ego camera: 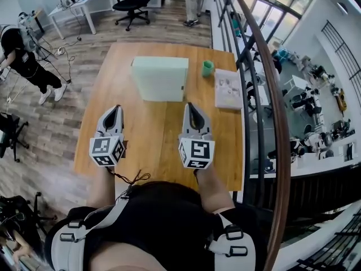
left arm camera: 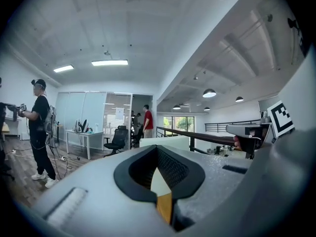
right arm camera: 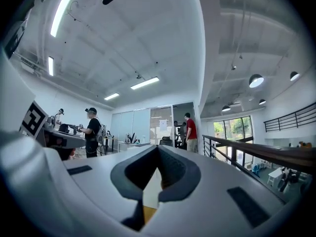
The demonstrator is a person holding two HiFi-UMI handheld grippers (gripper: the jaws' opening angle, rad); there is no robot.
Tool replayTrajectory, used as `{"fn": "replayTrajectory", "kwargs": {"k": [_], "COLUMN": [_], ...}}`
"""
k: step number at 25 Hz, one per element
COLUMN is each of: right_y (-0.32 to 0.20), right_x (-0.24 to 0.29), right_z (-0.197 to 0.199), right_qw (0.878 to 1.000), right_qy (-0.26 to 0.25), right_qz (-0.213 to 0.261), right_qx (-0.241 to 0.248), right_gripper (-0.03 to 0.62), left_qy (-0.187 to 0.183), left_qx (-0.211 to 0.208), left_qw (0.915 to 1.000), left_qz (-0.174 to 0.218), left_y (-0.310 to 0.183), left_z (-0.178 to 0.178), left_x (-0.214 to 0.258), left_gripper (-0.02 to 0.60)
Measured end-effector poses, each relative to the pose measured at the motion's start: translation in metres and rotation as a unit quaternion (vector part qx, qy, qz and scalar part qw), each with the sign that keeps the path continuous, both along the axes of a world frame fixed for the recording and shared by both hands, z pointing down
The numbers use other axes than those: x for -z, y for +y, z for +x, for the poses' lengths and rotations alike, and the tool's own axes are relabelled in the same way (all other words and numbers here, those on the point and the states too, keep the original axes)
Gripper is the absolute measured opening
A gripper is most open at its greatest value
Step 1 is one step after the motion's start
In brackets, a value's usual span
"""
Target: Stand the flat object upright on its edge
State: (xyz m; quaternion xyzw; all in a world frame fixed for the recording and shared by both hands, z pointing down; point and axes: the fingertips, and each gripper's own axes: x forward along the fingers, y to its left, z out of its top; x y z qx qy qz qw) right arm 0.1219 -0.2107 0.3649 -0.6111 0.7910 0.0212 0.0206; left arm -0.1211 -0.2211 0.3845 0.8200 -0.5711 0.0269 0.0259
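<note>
A pale green flat box (ego camera: 159, 78) sits at the far middle of the wooden table (ego camera: 152, 134), its broad face turned toward me; I cannot tell for sure whether it stands on its edge. My left gripper (ego camera: 116, 108) hovers over the near left of the table, jaws shut and empty. Level with it, my right gripper (ego camera: 190, 105) is shut and empty too, pointing at the box's right end. In the left gripper view the closed jaws (left arm camera: 158, 149) aim at the pale box (left arm camera: 165, 141). The right gripper view shows shut jaws (right arm camera: 158, 149).
A small green cup (ego camera: 207, 68) stands right of the box, and a white printed booklet (ego camera: 228, 89) lies at the table's right edge. A railing (ego camera: 265, 83) runs along the right. People stand on the floor at the left (ego camera: 22, 58) and behind the table (ego camera: 194, 1).
</note>
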Motion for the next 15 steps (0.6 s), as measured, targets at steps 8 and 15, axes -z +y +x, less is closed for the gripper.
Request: {"fn": "replayTrajectory", "kwargs": {"k": [8, 15], "right_y": [0.01, 0.009], "right_x": [0.007, 0.012], "right_z": [-0.004, -0.01], "right_qw": [1.0, 1.0], "right_qy": [0.001, 0.003], "right_qz": [0.012, 0.021], "right_qx": [-0.004, 0.004], "right_gripper": [0.003, 0.003], "left_qy": [0.0, -0.003], "left_qx": [-0.022, -0.029], "left_qw": [0.9997, 0.9994], "left_qz": [0.013, 0.021], "left_y": [0.011, 0.009], "left_z": [0.014, 0.02], "left_x": [0.007, 0.009], "left_gripper": [0.003, 0.003]}}
